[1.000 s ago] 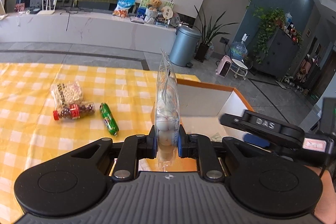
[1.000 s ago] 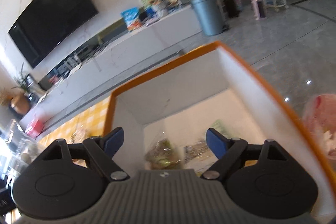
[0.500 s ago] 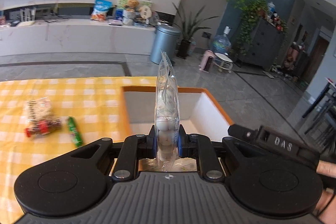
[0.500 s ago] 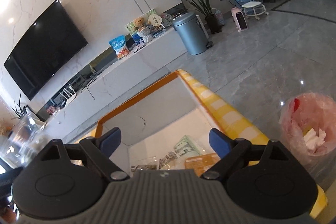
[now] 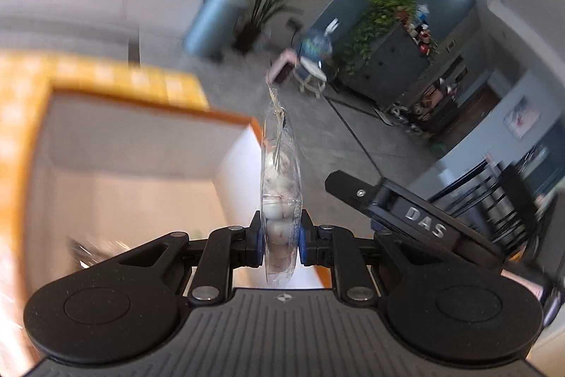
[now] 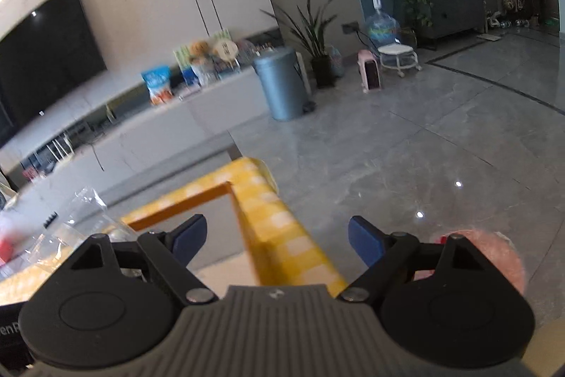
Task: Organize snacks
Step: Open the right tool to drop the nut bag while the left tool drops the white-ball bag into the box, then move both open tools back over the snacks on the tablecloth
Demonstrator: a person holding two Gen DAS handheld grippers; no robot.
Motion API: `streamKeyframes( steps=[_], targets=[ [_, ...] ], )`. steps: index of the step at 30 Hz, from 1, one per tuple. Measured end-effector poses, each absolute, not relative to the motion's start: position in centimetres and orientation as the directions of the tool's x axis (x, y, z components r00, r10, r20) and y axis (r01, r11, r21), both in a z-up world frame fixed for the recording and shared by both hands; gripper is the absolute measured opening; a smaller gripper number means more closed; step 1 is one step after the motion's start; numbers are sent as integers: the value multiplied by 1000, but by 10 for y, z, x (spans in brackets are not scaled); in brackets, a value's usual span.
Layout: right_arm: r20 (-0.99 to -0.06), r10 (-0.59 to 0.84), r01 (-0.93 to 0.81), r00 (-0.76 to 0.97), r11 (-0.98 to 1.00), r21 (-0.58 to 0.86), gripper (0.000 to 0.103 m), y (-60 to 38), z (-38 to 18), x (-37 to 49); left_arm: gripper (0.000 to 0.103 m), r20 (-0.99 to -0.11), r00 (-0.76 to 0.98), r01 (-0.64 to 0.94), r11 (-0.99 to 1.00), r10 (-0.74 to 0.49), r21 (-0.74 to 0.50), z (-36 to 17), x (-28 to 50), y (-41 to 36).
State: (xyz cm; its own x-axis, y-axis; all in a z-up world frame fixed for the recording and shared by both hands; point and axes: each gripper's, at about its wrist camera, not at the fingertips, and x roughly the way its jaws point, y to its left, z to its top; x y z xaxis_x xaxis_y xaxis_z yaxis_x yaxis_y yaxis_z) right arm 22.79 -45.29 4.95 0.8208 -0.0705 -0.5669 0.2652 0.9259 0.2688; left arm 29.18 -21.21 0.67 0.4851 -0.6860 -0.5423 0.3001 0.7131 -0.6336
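Note:
My left gripper is shut on a clear bag of white round snacks, which stands upright between the blue pads. It hangs over the right wall of the orange-rimmed white box, where blurred wrappers lie inside. In the right wrist view my right gripper has its jaws wide and closing slightly, with nothing between them. It sits above the box's far right corner. The clear bag shows at the left edge of that view.
The box stands at the corner of a table with a yellow checked cloth. The right gripper's black housing is close beside the left one. On the floor are a pink bag, a grey bin and black chairs.
My left gripper carried the bag to the right, over the box; the snacks on the cloth left its view. The right gripper rose and pulled back out of the box toward its far corner.

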Motion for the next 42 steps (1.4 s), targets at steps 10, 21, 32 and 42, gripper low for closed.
streamKeyframes(
  steps=[10,21,32,42],
  targets=[
    [-561,-131,349,817,887,301,85,-480,34,210,42,-610,394,211,714,-687,-668,-27,315,-217],
    [-547,-108,308,830,907,288,85,-464,37,206,84,-619,480,153,754,-621,-638,-7,288,-176],
    [-508,-90,250,857,934,257,85,-447,52,195,84,-597,667,268,891,-446,-366,52,238,-164],
    [-486,-115,205,866,969,136,85,-410,73,192,84,-561,778,204,959,-281,-197,89,210,-141]
  ],
)
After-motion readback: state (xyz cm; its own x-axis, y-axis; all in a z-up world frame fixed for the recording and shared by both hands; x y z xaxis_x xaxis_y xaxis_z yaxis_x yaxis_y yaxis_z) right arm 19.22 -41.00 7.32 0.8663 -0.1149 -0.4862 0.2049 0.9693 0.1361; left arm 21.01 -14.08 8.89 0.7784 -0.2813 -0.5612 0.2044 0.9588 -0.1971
